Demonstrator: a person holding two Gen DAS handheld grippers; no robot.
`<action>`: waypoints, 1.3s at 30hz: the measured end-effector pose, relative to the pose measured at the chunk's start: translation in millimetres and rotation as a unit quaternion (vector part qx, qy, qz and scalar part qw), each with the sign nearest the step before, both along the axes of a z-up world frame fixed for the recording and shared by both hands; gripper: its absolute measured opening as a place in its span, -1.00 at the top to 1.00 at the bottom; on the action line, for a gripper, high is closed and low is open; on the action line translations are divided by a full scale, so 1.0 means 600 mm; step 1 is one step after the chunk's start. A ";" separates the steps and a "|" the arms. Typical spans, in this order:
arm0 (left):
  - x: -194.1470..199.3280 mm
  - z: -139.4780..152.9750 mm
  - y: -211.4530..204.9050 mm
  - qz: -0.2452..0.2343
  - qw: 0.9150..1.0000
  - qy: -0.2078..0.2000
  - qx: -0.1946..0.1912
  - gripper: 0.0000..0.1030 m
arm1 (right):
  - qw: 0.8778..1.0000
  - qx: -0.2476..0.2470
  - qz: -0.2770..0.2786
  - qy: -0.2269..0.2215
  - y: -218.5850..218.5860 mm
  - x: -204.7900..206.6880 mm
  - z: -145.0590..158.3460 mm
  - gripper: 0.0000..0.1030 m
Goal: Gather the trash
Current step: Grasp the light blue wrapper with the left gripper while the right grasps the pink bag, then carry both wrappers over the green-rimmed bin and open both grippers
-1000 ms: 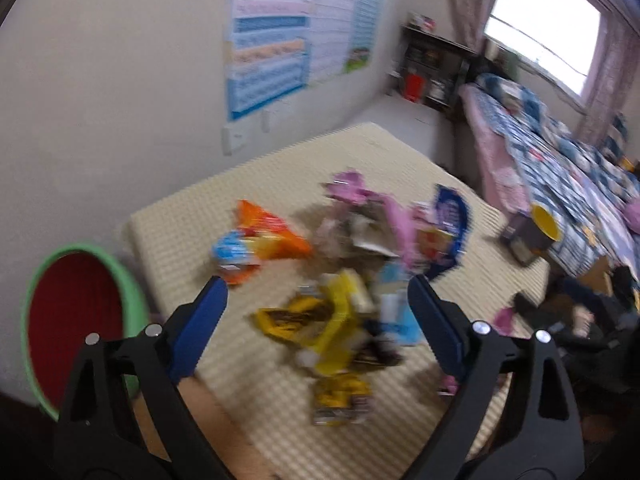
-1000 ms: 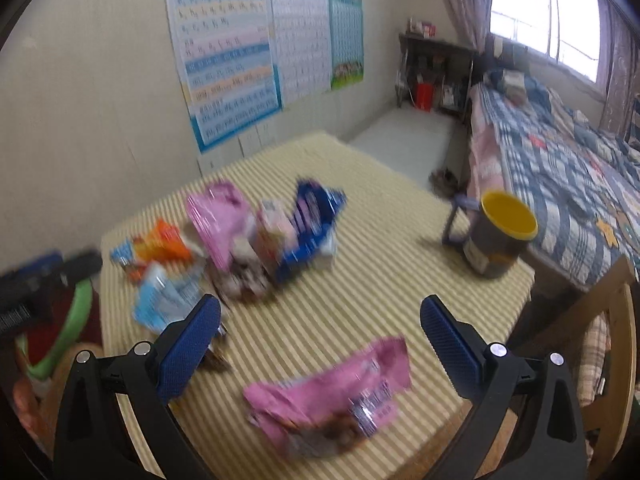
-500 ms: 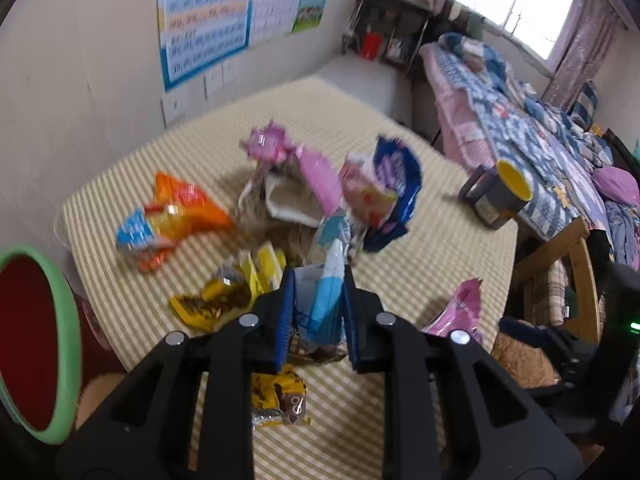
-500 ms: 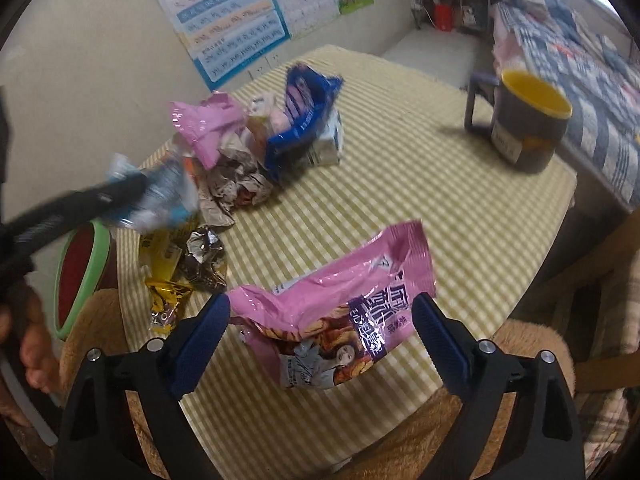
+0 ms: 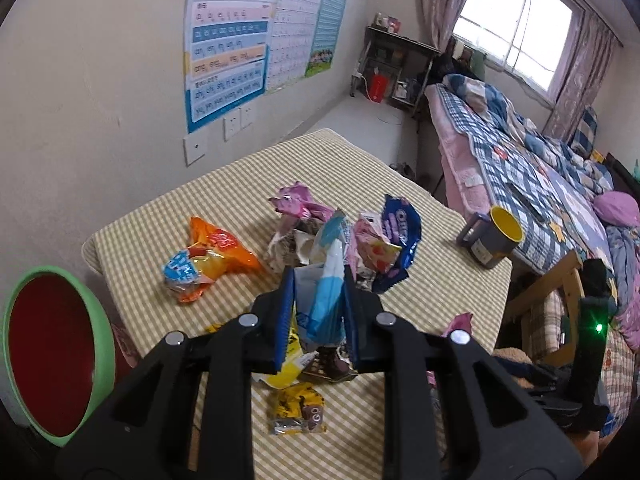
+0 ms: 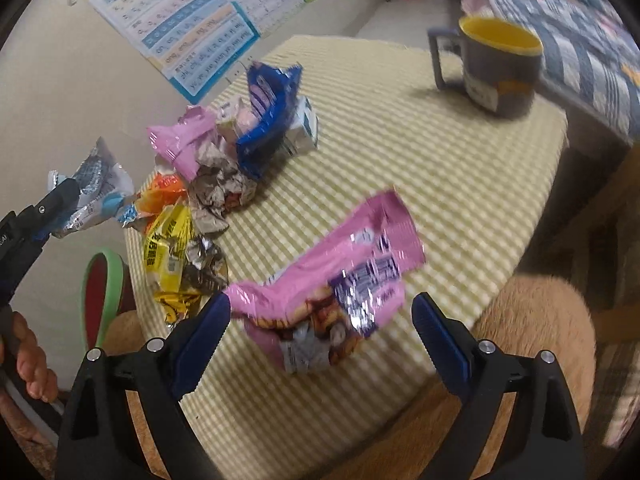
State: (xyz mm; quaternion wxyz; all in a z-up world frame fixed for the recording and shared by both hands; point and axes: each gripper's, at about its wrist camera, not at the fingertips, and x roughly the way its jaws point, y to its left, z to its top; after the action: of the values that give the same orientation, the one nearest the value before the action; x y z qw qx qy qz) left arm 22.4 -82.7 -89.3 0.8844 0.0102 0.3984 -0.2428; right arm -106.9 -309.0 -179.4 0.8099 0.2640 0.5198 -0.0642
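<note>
Left wrist view, from left to right: a green-rimmed bin (image 5: pixel 52 356) with a red interior stands beside the left edge of the table (image 5: pixel 248 184), which carries a yellow checked cloth; on the cloth lies an orange wrapper (image 5: pixel 208 258), then a heap of crumpled packets with a pink wrapper (image 5: pixel 296 204) at its far side and a dark blue cookie wrapper (image 5: pixel 400 236) at its right. The left gripper (image 5: pixel 320 312) is clamped on a light blue and white wrapper (image 5: pixel 326 284), held upright between the blue pads above the table; under it lie yellow wrappers (image 5: pixel 296 406). A grey mug (image 5: pixel 490 240) with a yellow inside stands near the table's right edge, and a bed (image 5: pixel 520 152) with a plaid cover lies beyond. Right wrist view, from left to right: the left gripper enters at the left edge with its wrapper lifted clear of the cloth, the bin shows below it, and the heap lies mid-table. The right gripper (image 6: pixel 320 336) has its jaws spread wide, one on each side of the near end of a large pink snack bag (image 6: pixel 340 284) that lies flat near the table's front edge, apart from the heap; neither pad touches it. The mug stands at far right.
</note>
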 end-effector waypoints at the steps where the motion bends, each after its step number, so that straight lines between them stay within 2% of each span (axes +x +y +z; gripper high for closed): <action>1: 0.000 -0.001 0.002 0.002 1.000 0.001 -0.002 0.58 | 1.000 0.002 -0.002 0.005 0.001 -0.001 -0.004 -0.73; 7: -0.001 -0.002 0.018 0.013 1.000 0.001 -0.003 0.58 | 0.999 0.024 -0.016 0.043 0.005 0.026 -0.039 -0.73; 11: -0.002 -0.001 0.043 0.027 1.000 -0.001 -0.012 0.58 | 0.999 0.005 0.011 0.051 0.031 0.050 -0.049 -0.72; 14: 0.002 0.000 0.064 0.040 0.999 0.000 -0.019 0.58 | 0.998 0.018 0.038 0.041 0.050 0.061 -0.052 -0.29; 15: 0.004 0.000 0.074 0.046 0.999 0.001 -0.022 0.58 | 0.998 0.036 0.043 0.035 0.053 0.061 -0.052 0.01; 16: 0.005 0.000 0.080 0.050 0.998 0.001 -0.024 0.58 | 0.997 0.053 0.045 0.025 0.056 0.059 -0.049 0.14; 19: 0.008 0.000 0.104 0.066 0.997 0.000 -0.029 0.58 | 0.998 0.028 0.053 0.014 0.063 0.056 -0.030 0.24; 21: 0.012 0.003 0.123 0.078 0.996 -0.001 -0.030 0.58 | 0.998 0.022 0.051 -0.001 0.065 0.050 -0.010 0.26; 24: 0.015 0.007 0.146 0.089 0.996 -0.008 -0.027 0.58 | 0.998 -0.013 0.058 -0.035 0.075 0.050 0.038 0.27; 30: 0.020 0.007 0.209 0.126 0.992 -0.018 -0.013 0.58 | 0.986 -0.072 0.111 -0.097 0.143 0.075 0.119 0.25; 33: 0.023 0.005 0.247 0.149 0.989 -0.018 -0.009 0.58 | 0.977 -0.094 0.149 -0.118 0.195 0.103 0.138 0.24; 39: 0.023 -0.020 0.330 0.199 0.980 -0.002 -0.005 0.58 | 0.961 -0.085 0.224 -0.135 0.304 0.165 0.141 0.23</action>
State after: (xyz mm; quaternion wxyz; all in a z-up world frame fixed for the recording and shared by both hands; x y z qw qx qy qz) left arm 36.4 115.1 -101.0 0.9160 -0.0732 0.3892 -0.0643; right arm -7.8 -126.5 -95.0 0.8855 0.0772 0.4445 0.1111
